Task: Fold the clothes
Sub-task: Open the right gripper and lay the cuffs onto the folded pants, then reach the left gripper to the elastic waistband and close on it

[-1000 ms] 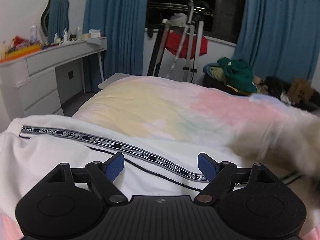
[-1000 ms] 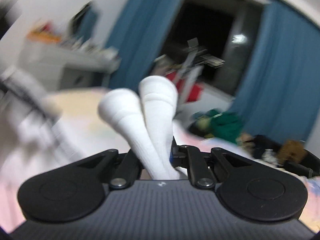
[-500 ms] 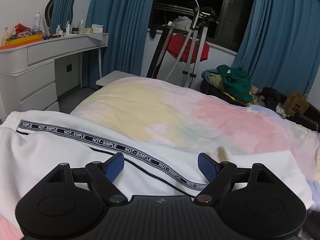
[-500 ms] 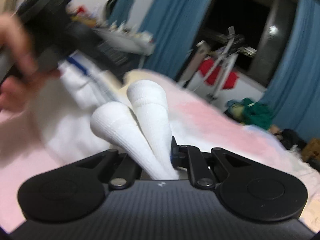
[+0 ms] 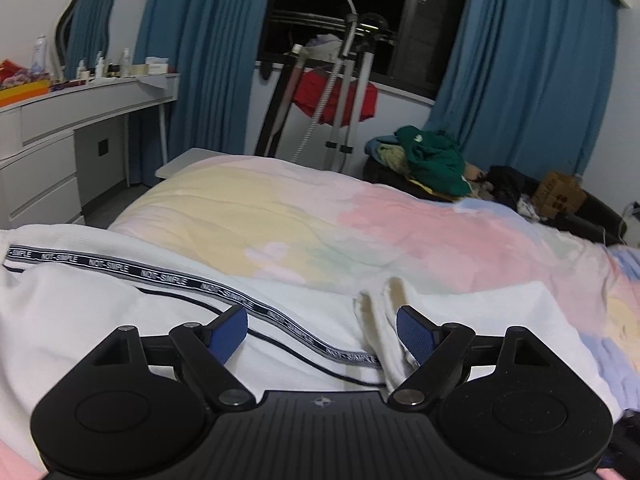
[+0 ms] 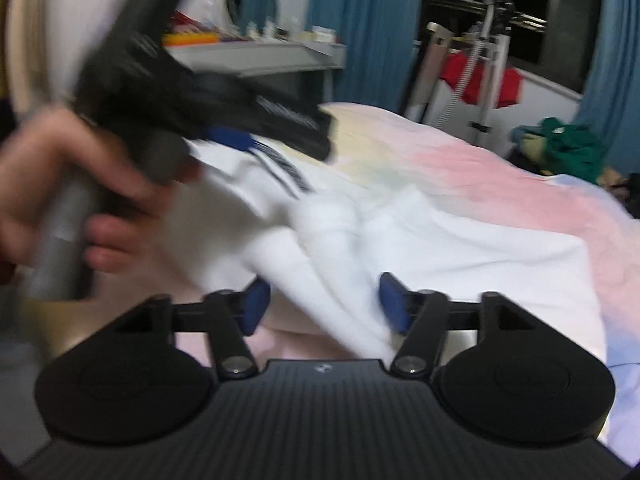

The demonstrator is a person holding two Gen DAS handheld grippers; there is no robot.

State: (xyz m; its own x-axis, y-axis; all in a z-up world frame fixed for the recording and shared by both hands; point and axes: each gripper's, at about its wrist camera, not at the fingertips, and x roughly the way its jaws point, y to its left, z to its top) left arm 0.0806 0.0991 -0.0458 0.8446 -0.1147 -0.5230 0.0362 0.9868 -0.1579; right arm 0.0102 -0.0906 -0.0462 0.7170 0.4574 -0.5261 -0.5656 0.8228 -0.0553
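From your left tool (image 5: 320, 330), jaws apart over the white garment (image 5: 100, 320), the pair of socks (image 5: 380, 332) now lies on that garment beside the lettered stripe (image 5: 160, 276), where half a second ago there was none. From your right tool (image 6: 320, 302), the jaws that clamped the socks (image 6: 332, 248) are spread, so the pair is delivered. The pastel bed (image 6: 460, 168) carries everything; a white desk (image 5: 60, 120) stands left of it.
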